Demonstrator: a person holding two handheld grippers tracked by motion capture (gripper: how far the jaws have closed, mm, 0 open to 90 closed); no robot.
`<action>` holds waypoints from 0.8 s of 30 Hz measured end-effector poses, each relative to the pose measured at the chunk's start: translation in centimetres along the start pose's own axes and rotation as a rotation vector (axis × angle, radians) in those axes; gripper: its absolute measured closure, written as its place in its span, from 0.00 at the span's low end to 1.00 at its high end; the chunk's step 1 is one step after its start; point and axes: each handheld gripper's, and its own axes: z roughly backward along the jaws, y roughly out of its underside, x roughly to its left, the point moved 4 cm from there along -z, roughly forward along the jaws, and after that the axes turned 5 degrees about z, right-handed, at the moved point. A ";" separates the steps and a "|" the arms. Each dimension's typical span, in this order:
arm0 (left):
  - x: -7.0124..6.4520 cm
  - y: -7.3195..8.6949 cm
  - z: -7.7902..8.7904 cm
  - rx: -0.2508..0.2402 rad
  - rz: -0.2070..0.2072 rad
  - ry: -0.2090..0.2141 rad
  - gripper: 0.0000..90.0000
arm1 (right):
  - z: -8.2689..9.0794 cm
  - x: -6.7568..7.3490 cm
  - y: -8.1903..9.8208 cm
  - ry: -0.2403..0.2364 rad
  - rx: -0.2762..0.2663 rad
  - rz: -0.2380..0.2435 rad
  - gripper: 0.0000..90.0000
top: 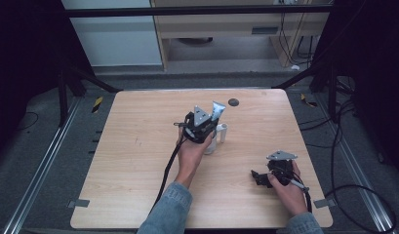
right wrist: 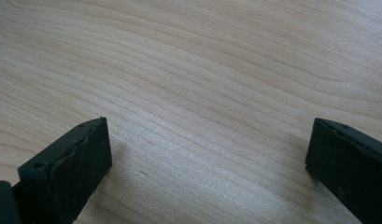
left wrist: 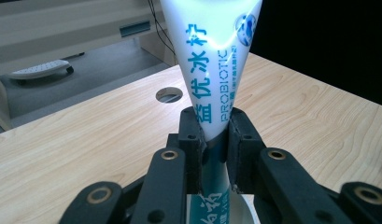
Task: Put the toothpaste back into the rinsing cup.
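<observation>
A white toothpaste tube [top: 217, 111] with blue lettering stands upright, its flat crimped end up, above a white cup [top: 212, 145] near the table's middle. My left gripper [top: 203, 125] is shut on it. In the left gripper view the two black jaws pinch the tube [left wrist: 212, 60] at its narrow part, at the left gripper [left wrist: 214, 128]; the tube's lower end runs down out of sight. My right gripper [top: 258, 177] lies low at the front right of the table and points left. The right gripper [right wrist: 207, 149] stands wide open over bare wood, with nothing between its fingers [right wrist: 76, 158].
The light wooden table [top: 138, 161] has a round cable hole [top: 233, 102] just behind the cup, which also appears as the hole [left wrist: 169, 94] in the left gripper view. A black cable trails from each gripper toward the front edge. Black frame legs and floor cables surround the table.
</observation>
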 end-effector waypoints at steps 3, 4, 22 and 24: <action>0.0 0.2 0.0 0.003 0.003 0.002 0.86 | 0.0 0.0 0.0 0.001 0.000 -0.001 0.01; 0.0 0.2 -0.1 0.005 0.001 0.002 0.86 | 0.0 0.0 0.0 0.000 0.000 0.000 0.01; 0.6 1.1 -0.2 0.029 0.010 -0.019 0.86 | 0.0 0.0 0.0 -0.001 0.001 -0.002 0.01; 0.6 1.2 -0.2 0.031 0.011 -0.020 0.86 | 0.0 0.0 0.0 0.001 0.001 -0.002 0.01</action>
